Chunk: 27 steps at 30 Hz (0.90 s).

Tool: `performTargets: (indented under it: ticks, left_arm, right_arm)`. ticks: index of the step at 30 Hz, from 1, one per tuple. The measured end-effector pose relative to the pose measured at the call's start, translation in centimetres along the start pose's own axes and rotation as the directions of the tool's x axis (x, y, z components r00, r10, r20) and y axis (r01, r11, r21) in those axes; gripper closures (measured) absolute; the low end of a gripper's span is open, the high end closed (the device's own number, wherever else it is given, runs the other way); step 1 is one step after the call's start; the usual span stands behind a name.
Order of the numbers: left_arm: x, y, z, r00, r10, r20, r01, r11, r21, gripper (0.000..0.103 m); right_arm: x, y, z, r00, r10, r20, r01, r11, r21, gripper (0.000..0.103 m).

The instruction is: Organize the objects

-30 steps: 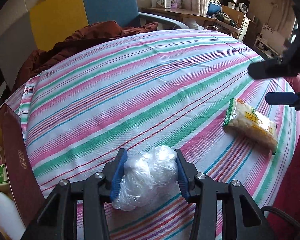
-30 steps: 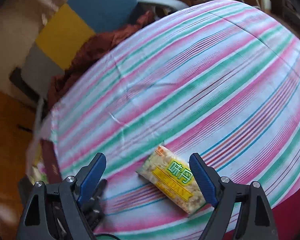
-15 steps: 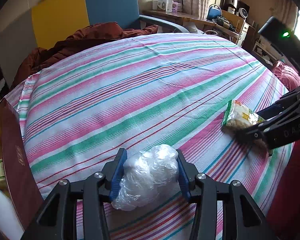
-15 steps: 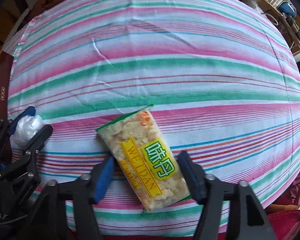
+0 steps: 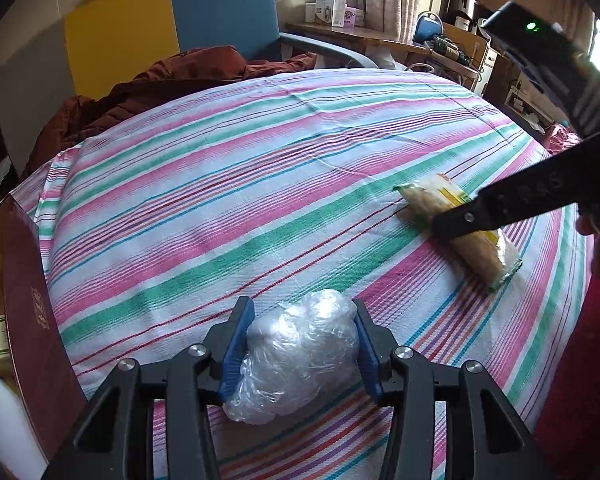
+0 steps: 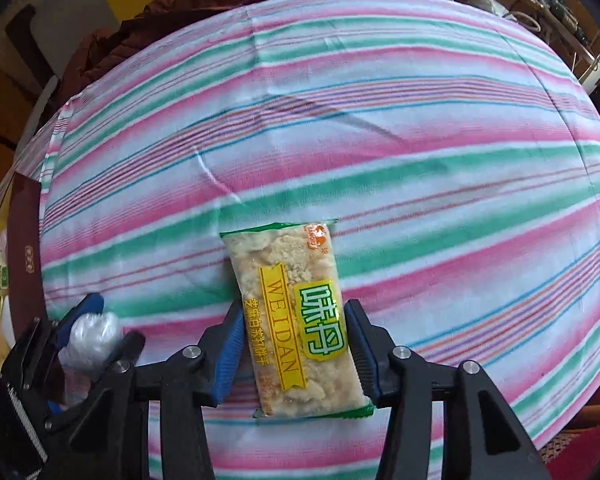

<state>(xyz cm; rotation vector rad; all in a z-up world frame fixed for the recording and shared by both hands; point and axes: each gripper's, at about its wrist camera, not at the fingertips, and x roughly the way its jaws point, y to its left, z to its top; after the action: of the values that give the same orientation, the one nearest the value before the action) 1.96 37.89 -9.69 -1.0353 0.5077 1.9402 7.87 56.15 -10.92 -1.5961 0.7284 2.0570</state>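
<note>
Currently on hand, two items, both on the round table under its pink, green and white striped cloth (image 6: 380, 128). Item one: a crumpled ball of clear plastic film (image 5: 300, 354), held in my left claw (image 5: 300, 350), the blue pads pressed into both its sides, above the near edge of the table. Item two: a flat clear snack packet with a yellow band and green label (image 6: 300, 320), lying on the cloth near the right edge of the table; my right claw (image 6: 296, 346) straddles its lower half, jaws narrowed to about the packet's width, pads at or just beside its long edges. Whether they actually press it I cannot tell. Risks, as I judge them: the packet is thin and slick, so pads closing on its edges may buckle it upward or skate over the film, and the crumbly contents could crush under a hard squeeze. Pads set low may also pinch a fold of cloth and drag it on the lift. The film ball is springy and light; any slackening of my left grip would let it drop or roll off the near edge. A dark red box (image 5: 28, 304) stands at the left edge of the table, well apart from both items.
</note>
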Motion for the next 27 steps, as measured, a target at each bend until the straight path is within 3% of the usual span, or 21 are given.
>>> performTargets:
  ticks: [3, 7, 12, 18, 27]
  left_arm:
    - [0.0, 0.0, -0.1, 1.000, -0.001, 0.005, 0.001, 1.000, -0.003, 0.054]
    - [0.0, -0.1, -0.2, 1.000, -0.005, 0.012, 0.005, 1.000, -0.007, 0.054]
    - [0.0, 0.0, -0.2, 1.000, -0.011, 0.011, 0.012, 1.000, -0.013, 0.053]
    - [0.0, 0.0, -0.3, 1.000, -0.011, 0.014, 0.011, 1.000, -0.011, 0.053]
    - [0.0, 0.0, -0.4, 1.000, -0.008, 0.016, 0.009, 1.000, -0.012, 0.053]
  right_arm:
    - [0.1, 0.0, -0.1, 1.000, -0.017, 0.018, 0.017, 1.000, -0.012, 0.051]
    - [0.4, 0.4, -0.4, 1.000, -0.025, 0.010, 0.025, 0.998, -0.055, 0.035]
    - [0.6, 0.5, -0.8, 0.999, -0.042, 0.004, 0.042, 0.995, -0.090, 0.027]
    - [1.0, 0.6, -1.2, 0.998, -0.049, -0.025, 0.045, 0.988, -0.147, 0.006]
    - [0.6, -0.9, -1.5, 0.998, -0.051, -0.031, 0.046, 0.986, -0.157, 0.004]
